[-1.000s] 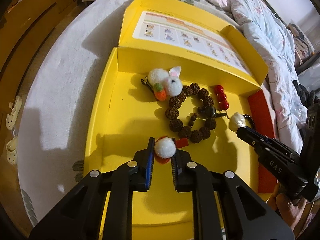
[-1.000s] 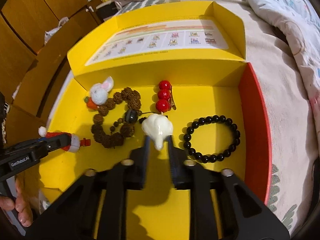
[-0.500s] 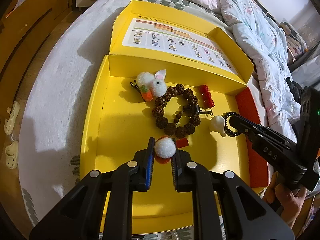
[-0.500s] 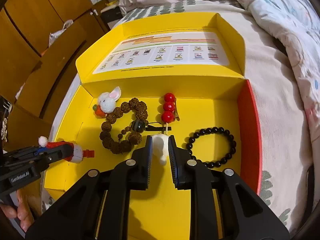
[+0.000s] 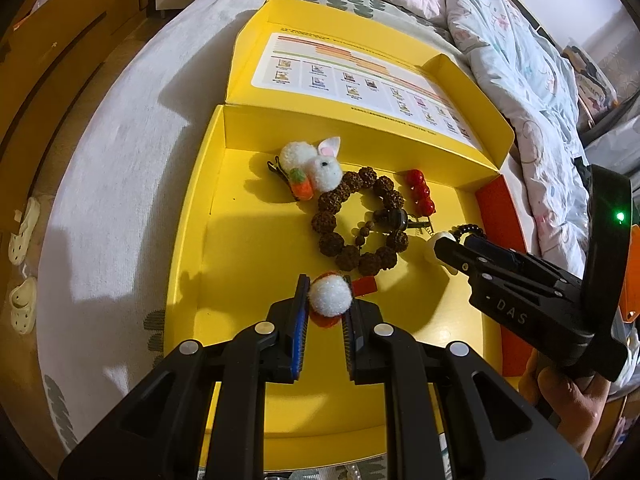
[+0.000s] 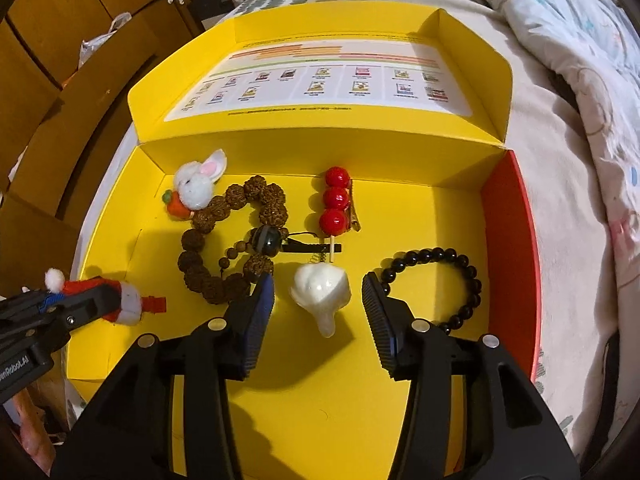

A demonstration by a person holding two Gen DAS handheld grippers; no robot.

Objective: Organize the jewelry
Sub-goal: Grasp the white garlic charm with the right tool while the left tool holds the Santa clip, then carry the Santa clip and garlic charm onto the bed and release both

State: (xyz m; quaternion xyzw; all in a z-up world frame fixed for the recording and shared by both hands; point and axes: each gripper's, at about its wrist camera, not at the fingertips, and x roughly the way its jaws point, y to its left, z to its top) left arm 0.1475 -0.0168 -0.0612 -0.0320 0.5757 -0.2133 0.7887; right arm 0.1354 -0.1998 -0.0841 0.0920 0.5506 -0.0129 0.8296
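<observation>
Left gripper (image 5: 324,300) jaws clamped on a red-and-white pompom Santa-hat clip (image 5: 331,297), held over the open yellow cardboard box (image 6: 320,400) on the bed. Right gripper (image 6: 318,298) jaws opening, pads clear of the white glossy garlic-shaped charm (image 6: 320,292) lying between them on the box floor, beside a black bead bracelet (image 6: 440,280).

You see the bed (image 5: 120,184) under everything, a quilt (image 5: 528,64) bunched at two o'clock, wooden cabinets (image 6: 52,32) at ten, and pale slippers (image 5: 24,272) on the floor at nine.
</observation>
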